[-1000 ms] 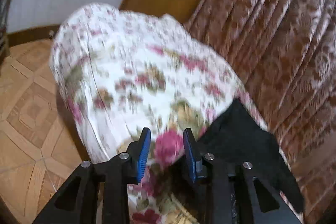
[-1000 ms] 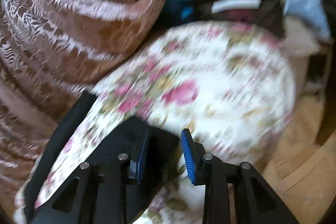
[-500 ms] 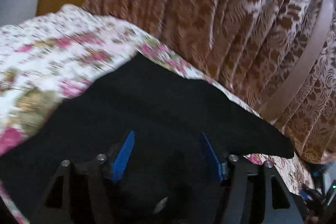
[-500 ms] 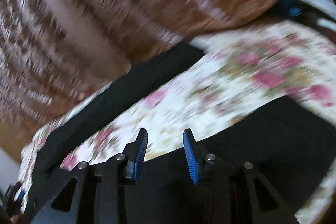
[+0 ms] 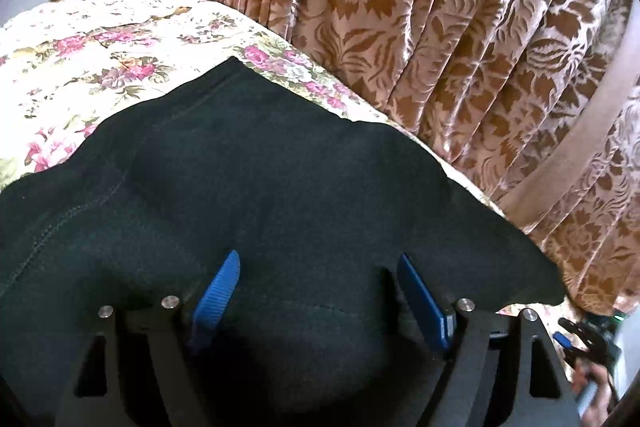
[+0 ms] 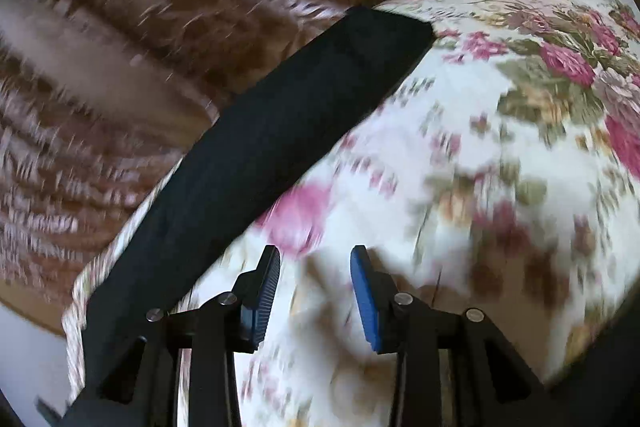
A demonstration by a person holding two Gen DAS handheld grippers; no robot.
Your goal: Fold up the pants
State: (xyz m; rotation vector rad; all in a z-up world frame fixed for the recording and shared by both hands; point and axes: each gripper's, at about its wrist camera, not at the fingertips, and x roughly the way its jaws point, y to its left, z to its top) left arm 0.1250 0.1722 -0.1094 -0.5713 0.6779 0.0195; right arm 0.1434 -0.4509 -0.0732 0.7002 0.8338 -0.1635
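Left wrist view: left gripper point(image 5: 316, 279) just opened wide, from half shut a second ago, nothing pinched; pants point(image 5: 260, 187) spread under and beyond both blue pads, none caught between. Swung off the bare floral cover point(image 5: 80, 55) onto the black cloth within that second. Probably a release of the laid-out waist end, or a readying for a fresh grab. Farther off, brown curtain point(image 5: 460, 27). Right wrist view: right gripper point(image 6: 316, 279) partly open, jaws empty, over floral cover with one black leg just left of the left pad, running far toward the curtain. Blurred, so mid-sweep. Fold not yet made, by the look of it.
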